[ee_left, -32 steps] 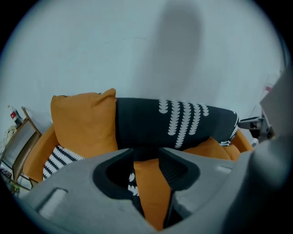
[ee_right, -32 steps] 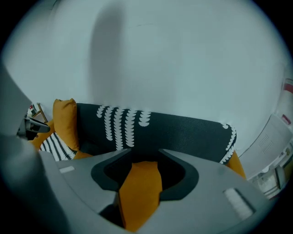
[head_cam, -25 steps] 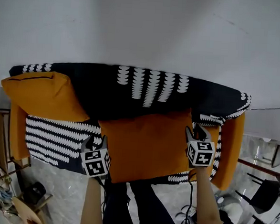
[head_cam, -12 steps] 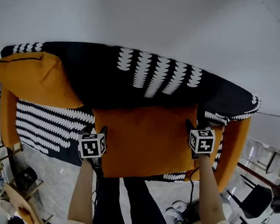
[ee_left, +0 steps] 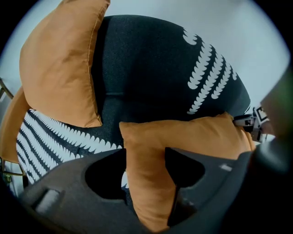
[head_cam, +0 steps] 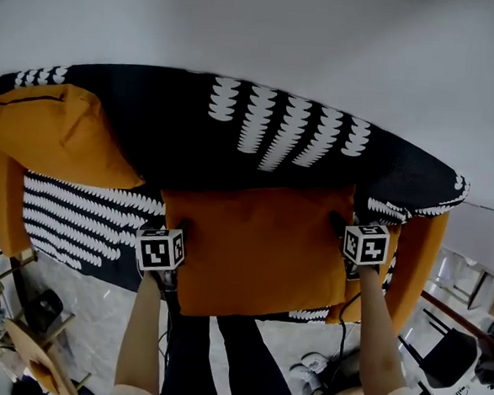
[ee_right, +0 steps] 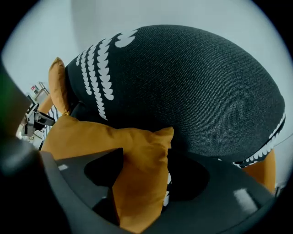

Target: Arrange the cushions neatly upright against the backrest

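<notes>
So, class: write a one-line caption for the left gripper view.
Left tongs, just opening wider, straddle one orange cushion; another cushion leans against the sofa backrest.

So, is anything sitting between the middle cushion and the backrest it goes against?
Nothing visible. The middle cushion meets the dark backrest along its far edge in the head view. The other cushion leans at the left end, clear of that spot.

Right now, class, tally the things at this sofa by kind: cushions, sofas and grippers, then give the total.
Plain orange fabric cushions: 2
Black sofa with white pattern: 1
Left gripper and right gripper: 2
Total: 5
</notes>
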The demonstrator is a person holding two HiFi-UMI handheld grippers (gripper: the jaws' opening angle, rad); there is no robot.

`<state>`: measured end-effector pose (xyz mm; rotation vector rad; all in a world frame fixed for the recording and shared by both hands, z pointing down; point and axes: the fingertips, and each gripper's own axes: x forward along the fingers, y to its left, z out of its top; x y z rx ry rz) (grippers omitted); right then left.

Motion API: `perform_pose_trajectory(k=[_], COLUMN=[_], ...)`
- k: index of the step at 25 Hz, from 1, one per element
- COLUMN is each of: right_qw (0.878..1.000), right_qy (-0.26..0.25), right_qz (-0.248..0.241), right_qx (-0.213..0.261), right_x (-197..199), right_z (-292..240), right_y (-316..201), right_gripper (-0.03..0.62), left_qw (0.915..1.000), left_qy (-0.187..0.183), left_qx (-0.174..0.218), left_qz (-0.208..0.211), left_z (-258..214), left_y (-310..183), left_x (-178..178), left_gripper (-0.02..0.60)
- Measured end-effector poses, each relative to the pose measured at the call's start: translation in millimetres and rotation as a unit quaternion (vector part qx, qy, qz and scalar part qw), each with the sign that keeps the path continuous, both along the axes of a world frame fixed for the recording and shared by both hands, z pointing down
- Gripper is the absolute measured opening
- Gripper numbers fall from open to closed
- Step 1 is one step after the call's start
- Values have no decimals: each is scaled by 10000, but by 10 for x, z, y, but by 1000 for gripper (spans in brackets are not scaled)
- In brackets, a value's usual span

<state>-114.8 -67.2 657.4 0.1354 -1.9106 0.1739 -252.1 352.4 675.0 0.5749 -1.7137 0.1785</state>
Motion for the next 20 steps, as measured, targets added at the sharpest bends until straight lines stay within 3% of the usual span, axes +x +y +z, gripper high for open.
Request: perform_pose_trajectory(k=[9,15,20], right_qw=[9991,9994,9997], right_qy=[-47,80,138], right_qz=[195,74,-35], right_qx=[-375,-332,-196], right_x=[41,-10,19], right_z=[109,177,95], right_y=[50,163,218], right_gripper=[254,193,138], left_qw=[9990,9976,9967], left_qy=[307,501,683], left_qx=[293,447,416], left_qz=[-124,-172,130], left_z=[146,234,181], left_y=[-91,-104,-133], left_x=[79,90,155], left_gripper=[268,211,141])
